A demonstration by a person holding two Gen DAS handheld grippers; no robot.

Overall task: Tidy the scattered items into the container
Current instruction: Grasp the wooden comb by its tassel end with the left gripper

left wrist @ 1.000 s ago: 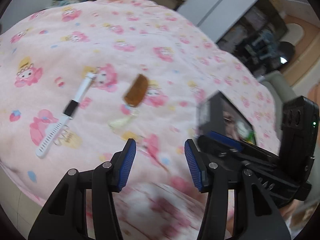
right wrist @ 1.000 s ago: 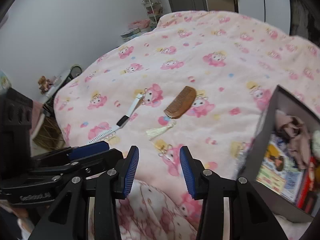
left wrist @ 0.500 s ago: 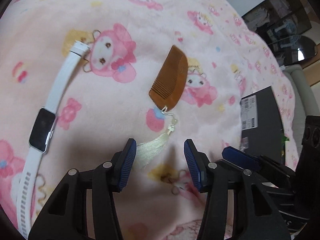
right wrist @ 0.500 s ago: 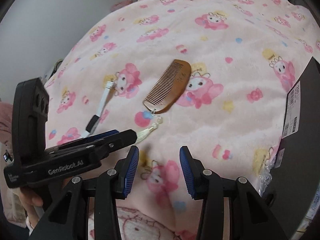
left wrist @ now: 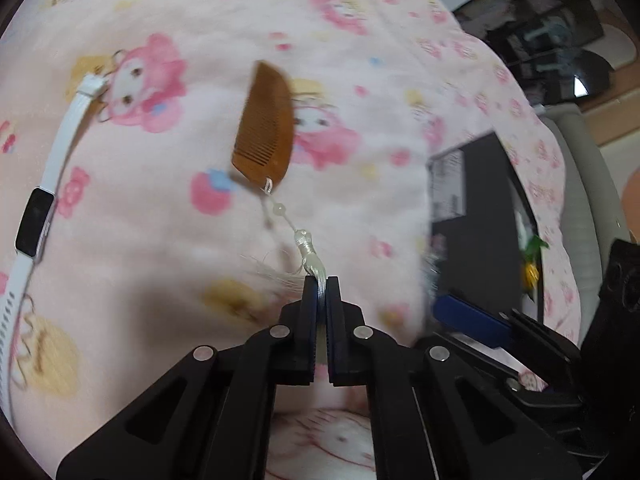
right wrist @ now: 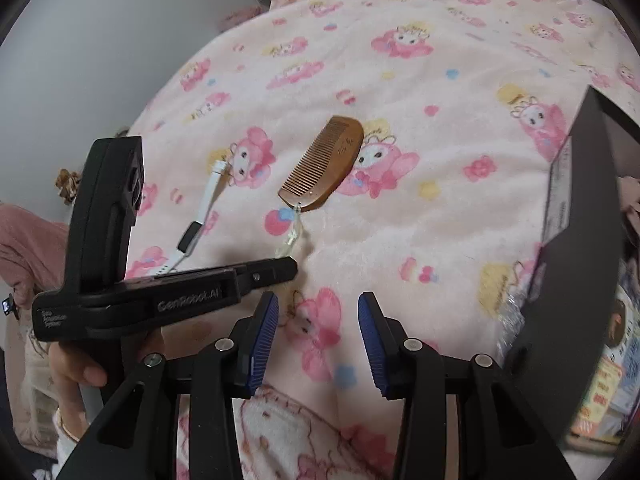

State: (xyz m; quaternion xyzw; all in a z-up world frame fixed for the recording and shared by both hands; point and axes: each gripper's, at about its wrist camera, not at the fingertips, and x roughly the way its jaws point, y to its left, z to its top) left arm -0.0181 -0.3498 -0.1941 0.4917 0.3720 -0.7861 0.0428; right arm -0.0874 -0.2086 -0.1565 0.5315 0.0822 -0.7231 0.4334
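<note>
1. Pink fleece printed with cartoon characters covers the bed: the blanket point(right wrist: 440, 208) carries every loose item.
2. The wooden comb point(left wrist: 266, 128) lies flat near the middle of the blanket, its toothed edge facing left in both views.
3. From the comb's near end a cord with a pale bead runs to a cream tassel point(left wrist: 310, 260).
4. The left gripper point(left wrist: 320, 292) has its jaws pressed together on the tassel, whose threads show between the blue pads; a few loose strands fan out to the left of the tips.
5. In the right wrist view the left gripper point(right wrist: 288, 270) reaches in from the left with its tips at the tassel, and a hand point(right wrist: 80, 360) holds its handle.
6. The right gripper point(right wrist: 318, 320) hovers over the near part of the blanket, jaws spread apart with nothing between them.
7. A white smartwatch point(left wrist: 38, 216) with a dark face lies stretched out left of the comb, well apart from it.
8. The black box point(right wrist: 576, 240) sits at the right edge of the blanket, with printed packets and cloth inside it.
</note>
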